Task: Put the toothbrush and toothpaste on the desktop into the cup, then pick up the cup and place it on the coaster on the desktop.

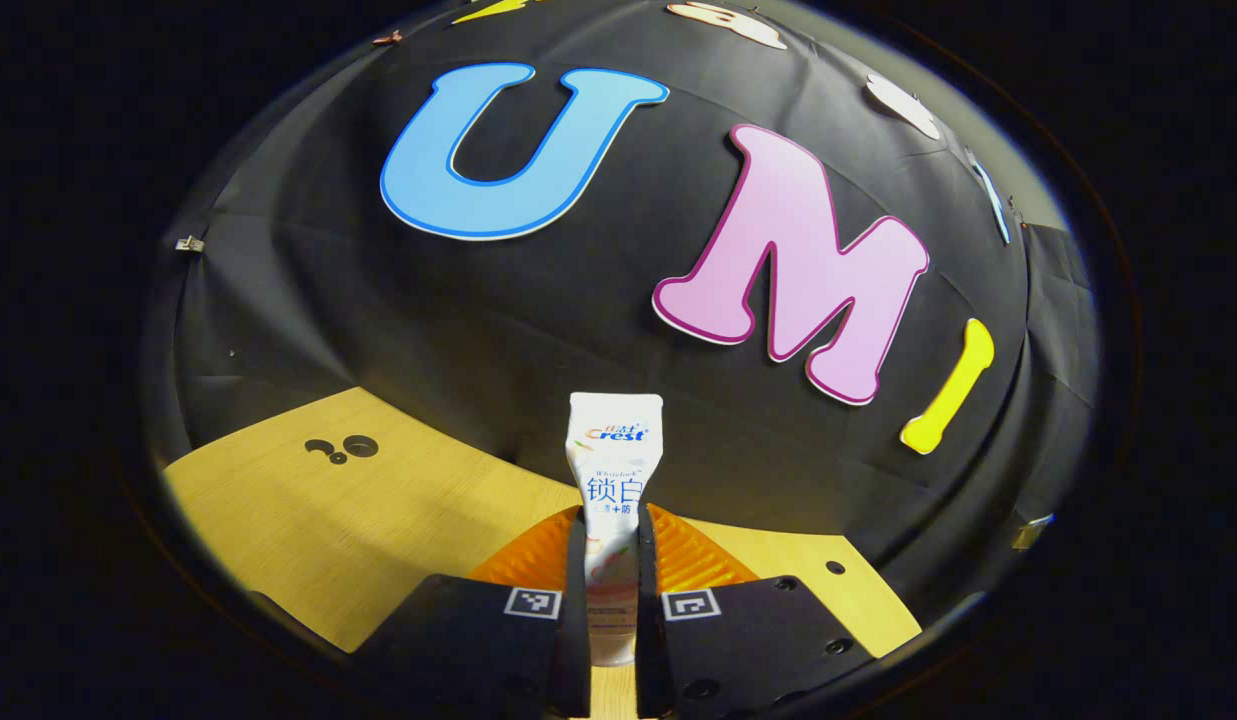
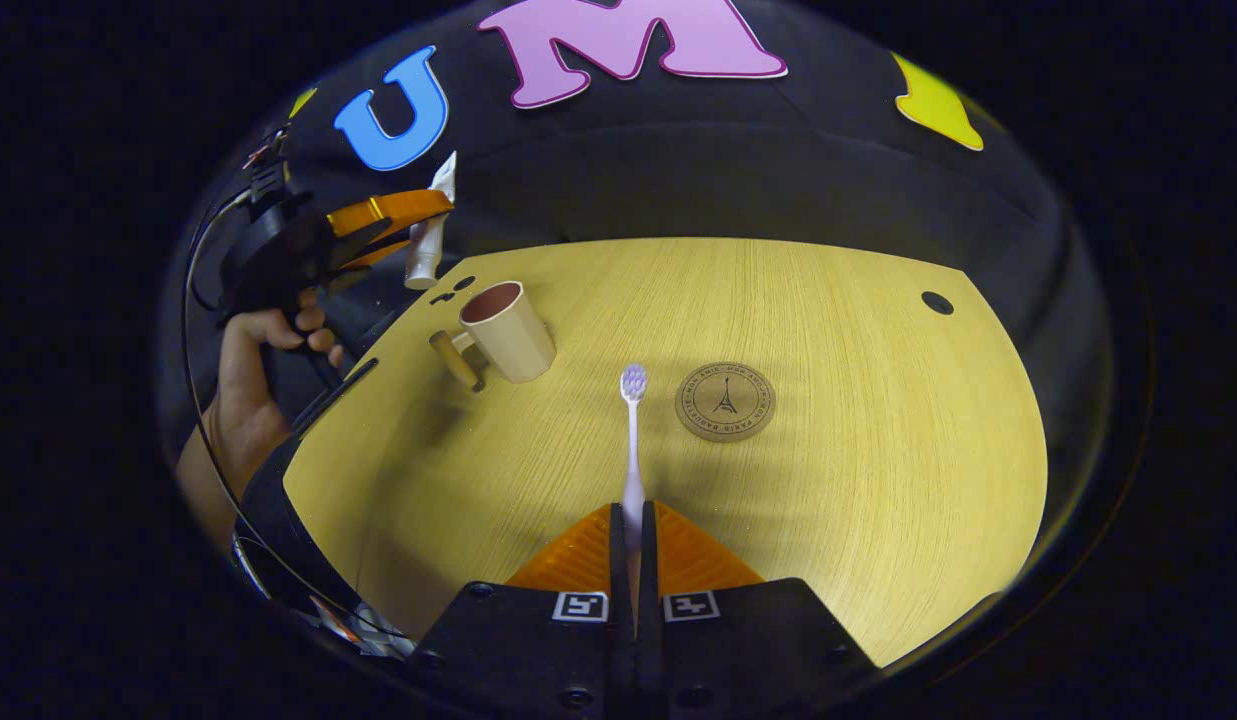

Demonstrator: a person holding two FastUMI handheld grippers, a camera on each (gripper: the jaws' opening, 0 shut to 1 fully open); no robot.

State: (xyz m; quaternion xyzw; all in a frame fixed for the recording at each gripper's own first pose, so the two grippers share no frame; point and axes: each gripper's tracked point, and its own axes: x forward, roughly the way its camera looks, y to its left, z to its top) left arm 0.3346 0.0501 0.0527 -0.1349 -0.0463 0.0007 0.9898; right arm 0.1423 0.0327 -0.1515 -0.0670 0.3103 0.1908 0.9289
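In the left gripper view my left gripper [image 1: 612, 560] is shut on a white toothpaste tube [image 1: 614, 470], which stands up between the fingers above the table. The right gripper view shows that same left gripper [image 2: 378, 225] held by a hand at the far left, with the toothpaste tube [image 2: 428, 230] raised above and left of the beige cup [image 2: 506, 330]. My right gripper [image 2: 633, 540] is shut on the handle of a pale purple toothbrush [image 2: 632, 430], whose head points away over the table. A round brown coaster [image 2: 726, 401] lies right of the brush head.
The wooden table [image 2: 858, 500] has a small dark hole [image 2: 937, 302] at its far right and cable holes [image 1: 340, 448] near its far left corner. The cup has a wooden handle [image 2: 454, 358] facing left. A person's hand [image 2: 268, 335] and a cable are at the left edge.
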